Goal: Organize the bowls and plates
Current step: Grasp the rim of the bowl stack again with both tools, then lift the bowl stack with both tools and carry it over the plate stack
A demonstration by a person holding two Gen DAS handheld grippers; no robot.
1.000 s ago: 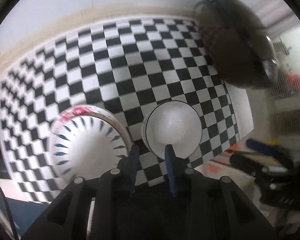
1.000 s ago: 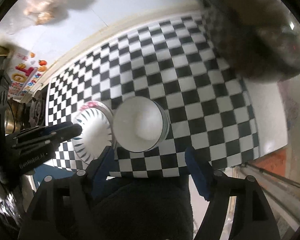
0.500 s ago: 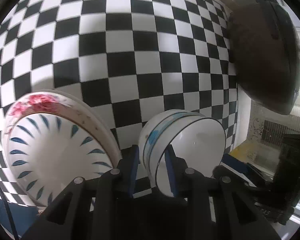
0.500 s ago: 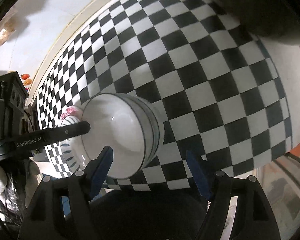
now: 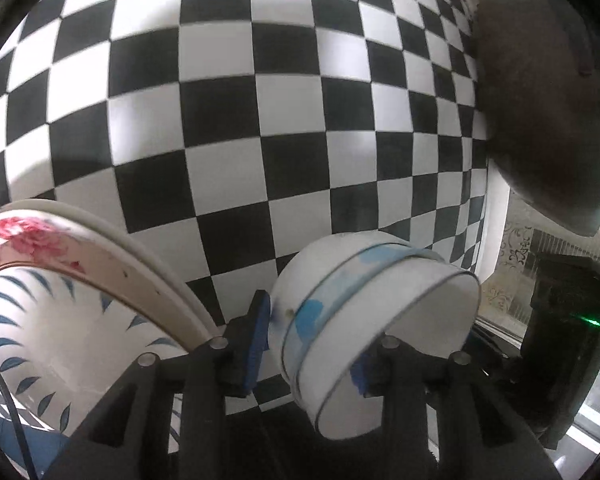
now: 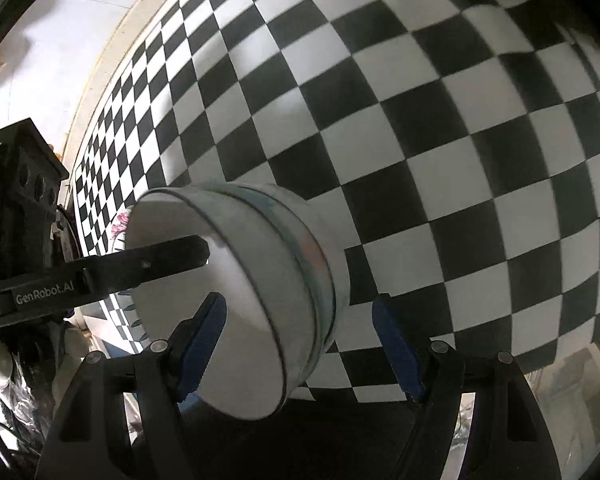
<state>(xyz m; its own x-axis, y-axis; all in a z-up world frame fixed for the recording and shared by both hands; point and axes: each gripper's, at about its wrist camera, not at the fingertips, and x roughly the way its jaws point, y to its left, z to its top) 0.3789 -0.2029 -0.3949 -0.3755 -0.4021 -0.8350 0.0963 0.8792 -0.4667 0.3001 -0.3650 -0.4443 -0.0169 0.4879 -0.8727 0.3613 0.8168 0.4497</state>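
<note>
My left gripper [image 5: 312, 344] is shut on the rim of a stack of white bowls with blue markings [image 5: 340, 296], one finger inside and one outside. The stack is tilted on its side over the checkered cloth [image 5: 260, 100]. It also shows in the right wrist view [image 6: 260, 272], with the left gripper's finger [image 6: 160, 256] reaching into it. My right gripper [image 6: 300, 340] is open, its blue pads on either side of the stack without touching it. A stack of plates [image 5: 60, 300] with blue dashes and a pink flower rim lies at the left.
A dark rounded wok or pan [image 5: 540, 100] sits at the right edge of the cloth. Beyond the cloth's right edge are dark objects and a device with a green light [image 5: 592, 322]. The wall base [image 6: 100, 68] runs along the far side.
The left gripper has closed on the bowl stack's rim and tipped it onto its side. Both cameras have moved closer to the table and the right gripper now straddles the stack.
</note>
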